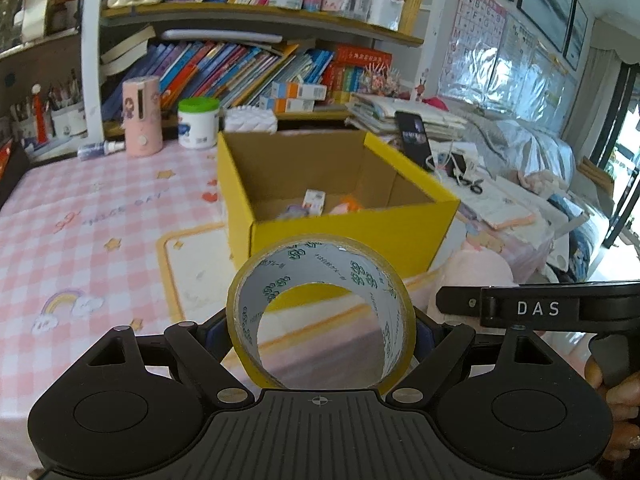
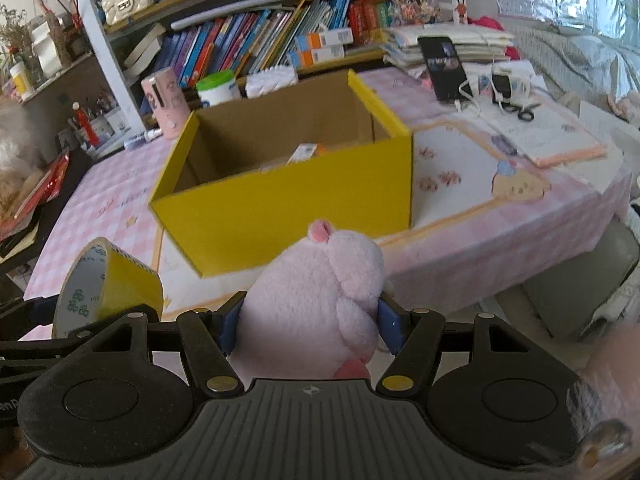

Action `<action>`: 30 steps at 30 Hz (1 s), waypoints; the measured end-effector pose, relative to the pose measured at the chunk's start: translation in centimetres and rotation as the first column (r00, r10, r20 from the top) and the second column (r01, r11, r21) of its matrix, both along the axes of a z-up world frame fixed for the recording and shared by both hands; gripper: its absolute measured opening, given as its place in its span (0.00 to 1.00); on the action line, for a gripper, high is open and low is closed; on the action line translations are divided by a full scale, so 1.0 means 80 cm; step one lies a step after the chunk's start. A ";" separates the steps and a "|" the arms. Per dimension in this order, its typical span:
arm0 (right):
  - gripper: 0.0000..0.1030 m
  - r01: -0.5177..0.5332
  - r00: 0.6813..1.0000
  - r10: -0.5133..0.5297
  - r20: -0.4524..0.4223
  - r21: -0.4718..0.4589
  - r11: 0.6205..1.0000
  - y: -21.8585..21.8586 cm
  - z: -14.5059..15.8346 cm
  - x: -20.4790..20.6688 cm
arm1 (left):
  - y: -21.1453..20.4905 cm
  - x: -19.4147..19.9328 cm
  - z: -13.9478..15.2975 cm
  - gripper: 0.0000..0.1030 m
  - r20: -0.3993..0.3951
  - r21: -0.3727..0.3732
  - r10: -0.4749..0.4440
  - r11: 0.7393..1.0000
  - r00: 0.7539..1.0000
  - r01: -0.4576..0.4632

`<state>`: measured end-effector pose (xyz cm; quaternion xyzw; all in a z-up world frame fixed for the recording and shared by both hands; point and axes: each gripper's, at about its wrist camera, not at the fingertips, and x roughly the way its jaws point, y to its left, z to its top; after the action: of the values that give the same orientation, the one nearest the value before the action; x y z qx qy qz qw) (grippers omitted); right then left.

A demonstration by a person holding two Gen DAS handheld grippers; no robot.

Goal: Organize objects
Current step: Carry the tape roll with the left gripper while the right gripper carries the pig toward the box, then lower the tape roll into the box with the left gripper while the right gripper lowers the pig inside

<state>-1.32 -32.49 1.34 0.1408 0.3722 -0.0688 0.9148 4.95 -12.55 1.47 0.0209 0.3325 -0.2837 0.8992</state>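
Note:
My left gripper (image 1: pixel 320 330) is shut on a roll of clear-yellow packing tape (image 1: pixel 256 280), held upright just in front of the open yellow cardboard box (image 1: pixel 352 232). The tape roll also shows in the right wrist view (image 2: pixel 108 288) at the lower left. My right gripper (image 2: pixel 310 322) is shut on a pink plush toy (image 2: pixel 316 300), held before the near wall of the yellow box (image 2: pixel 288 204). The plush toy shows in the left wrist view (image 1: pixel 476 276) at the right. The box holds a few small items, among them a small carton (image 1: pixel 314 201).
The box stands on a table with a pink checked cloth (image 1: pixel 80 240). Behind it are a pink cylinder (image 1: pixel 142 116), a white jar with a green lid (image 1: pixel 199 122), a phone (image 2: pixel 442 66), scissors (image 2: pixel 520 110) and shelves of books (image 1: pixel 240 68). A grey chair (image 2: pixel 580 292) is at the right.

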 end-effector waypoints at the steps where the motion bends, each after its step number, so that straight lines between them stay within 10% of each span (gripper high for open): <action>1: 0.62 -0.001 1.000 0.001 0.009 -0.001 1.000 -0.006 0.003 0.004 | -0.006 0.004 0.003 0.83 0.010 -0.004 0.000 1.000 1.000 0.000; 15: 0.62 -0.056 0.965 0.092 0.244 -0.149 0.987 -0.086 0.067 0.094 | -0.096 0.090 0.030 0.83 0.129 0.011 0.069 0.997 0.989 -0.071; 30: 0.62 -0.342 0.922 0.361 0.138 -0.141 0.929 -0.093 0.037 0.237 | -0.153 0.156 -0.032 0.82 0.026 0.168 0.184 0.968 0.983 -0.186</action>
<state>17.65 -39.93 4.29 0.0241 0.3115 0.0871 0.9459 17.41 -24.78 -1.06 0.0678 0.3513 -0.1693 0.9183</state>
